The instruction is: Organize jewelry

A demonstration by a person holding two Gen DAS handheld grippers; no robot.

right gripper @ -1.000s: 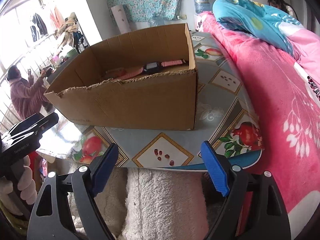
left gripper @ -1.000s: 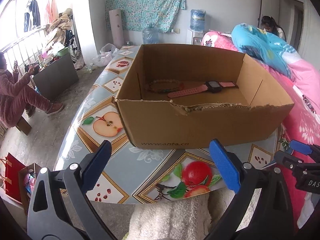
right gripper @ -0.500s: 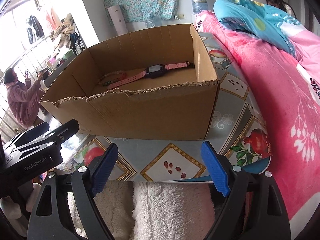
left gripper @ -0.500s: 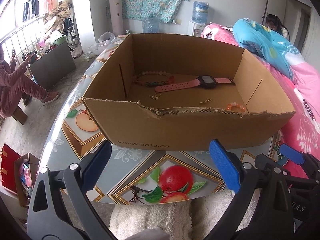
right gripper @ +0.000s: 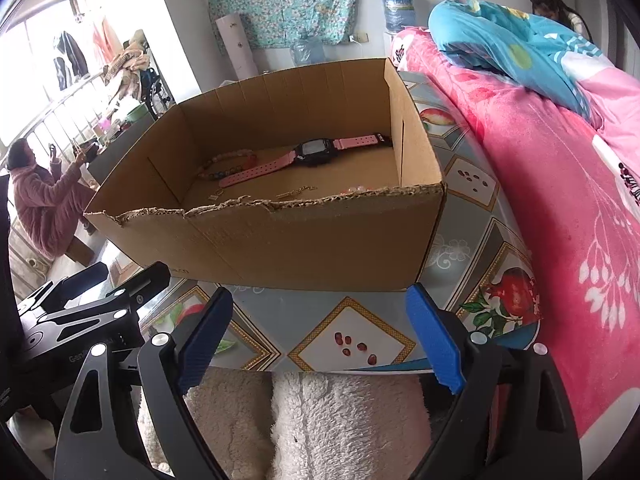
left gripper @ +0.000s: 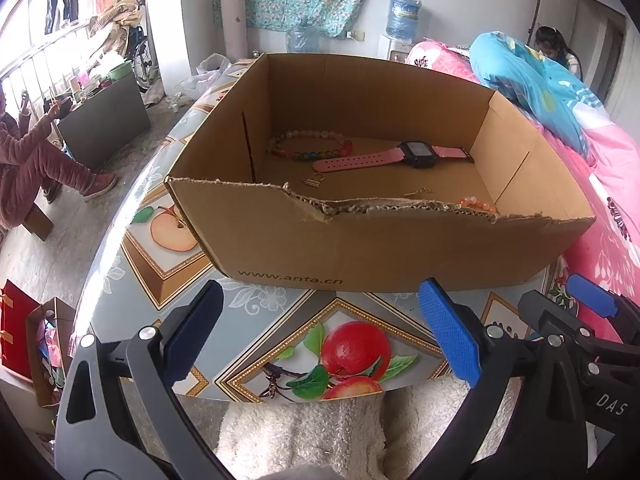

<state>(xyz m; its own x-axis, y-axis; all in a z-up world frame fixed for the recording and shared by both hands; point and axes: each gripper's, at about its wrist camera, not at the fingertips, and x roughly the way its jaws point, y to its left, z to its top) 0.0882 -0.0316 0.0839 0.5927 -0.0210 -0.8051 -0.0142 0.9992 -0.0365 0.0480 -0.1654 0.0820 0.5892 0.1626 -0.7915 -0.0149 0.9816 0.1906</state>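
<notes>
An open cardboard box with a torn near rim stands on the table. Inside lie a pink-strapped watch, a multicoloured bead bracelet, an orange bead bracelet half hidden by the rim, and two small gold pieces. My left gripper hovers open in front of the box, holding nothing. The right gripper also hangs before the box, its jaws opening with nothing between them. The watch and bead bracelet show in the right wrist view too.
The fruit-patterned table top ends just below my grippers, over white fleece. A pink bed with a blue quilt runs along the right. One person sits at the left, and another sits at the back right.
Both views now look deeper into the box, so the gold pieces and orange beads show over the torn rim. The grippers stay empty in front of it.
</notes>
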